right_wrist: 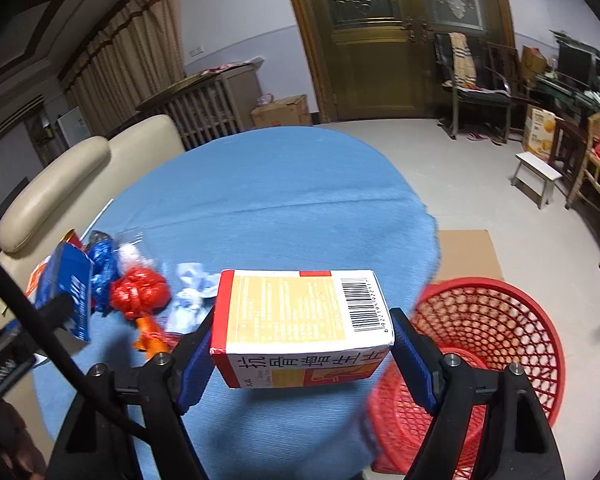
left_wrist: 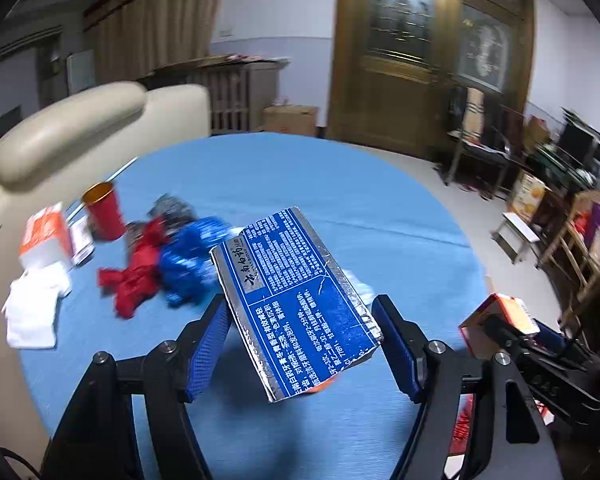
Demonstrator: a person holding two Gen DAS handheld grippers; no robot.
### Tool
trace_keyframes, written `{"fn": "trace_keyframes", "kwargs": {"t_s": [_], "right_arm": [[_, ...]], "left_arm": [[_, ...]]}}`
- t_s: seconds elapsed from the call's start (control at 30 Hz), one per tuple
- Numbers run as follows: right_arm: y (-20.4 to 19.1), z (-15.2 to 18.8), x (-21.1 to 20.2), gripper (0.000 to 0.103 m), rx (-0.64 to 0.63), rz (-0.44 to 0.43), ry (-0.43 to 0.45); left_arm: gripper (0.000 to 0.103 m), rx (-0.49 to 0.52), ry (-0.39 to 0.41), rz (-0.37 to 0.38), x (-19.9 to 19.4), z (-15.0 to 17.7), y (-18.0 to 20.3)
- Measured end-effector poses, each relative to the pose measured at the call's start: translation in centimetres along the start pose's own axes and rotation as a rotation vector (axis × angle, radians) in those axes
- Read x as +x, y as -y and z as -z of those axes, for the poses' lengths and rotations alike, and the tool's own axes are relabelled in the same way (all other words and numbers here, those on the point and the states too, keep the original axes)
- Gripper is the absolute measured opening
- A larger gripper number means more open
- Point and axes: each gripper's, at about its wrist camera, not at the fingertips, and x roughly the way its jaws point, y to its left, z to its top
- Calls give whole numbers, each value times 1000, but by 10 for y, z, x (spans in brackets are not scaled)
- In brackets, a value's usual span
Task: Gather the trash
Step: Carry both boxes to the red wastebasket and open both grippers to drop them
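Note:
My left gripper (left_wrist: 300, 304) is shut on a blue and silver carton (left_wrist: 296, 300), which hangs tilted above the round blue table (left_wrist: 300, 184). My right gripper (right_wrist: 304, 316) is shut on a white, red and yellow medicine box (right_wrist: 300, 320) near the table's right edge. A red mesh basket (right_wrist: 480, 344) stands on the floor just right of it. On the table's left lie a crumpled red wrapper (left_wrist: 136, 276), a blue wrapper (left_wrist: 188, 264), a white tissue (left_wrist: 36, 308) and an orange piece (right_wrist: 150, 336). The right gripper's box (left_wrist: 500, 316) also shows in the left wrist view.
A red cup (left_wrist: 102, 212) and an orange-white box (left_wrist: 46, 240) stand at the table's far left. A cream sofa (left_wrist: 80, 132) adjoins that side. Flat cardboard (right_wrist: 468, 252) lies on the floor behind the basket. A small stool (right_wrist: 536, 176) and chairs line the right wall.

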Motion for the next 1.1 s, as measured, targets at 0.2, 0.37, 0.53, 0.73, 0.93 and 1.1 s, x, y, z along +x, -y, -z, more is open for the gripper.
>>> {"fn": "trace_keyframes", "kwargs": {"t_s": [0.2,0.37,0.53,0.73,0.93,1.1], "right_arm": [[59,9,-4,82,84,75,-9],[115,21,-4,82,167,154,-34],[156,38,-1,82,230,209,-73],[184,51,3,82,269,230,-111],[196,58,13,83,301,203,-150],[202,63,19,83,326,158,-183]], "left_arm": [[73,102,-2,102,4,-3,55],[73,202,-22,187,10,2,111],[73,293,-39,246,19,7,153],[73,367,-65,296,26,16,185],[73,417,-85,321,28,25,211],[73,436,-109,324,35,28,218]]}}
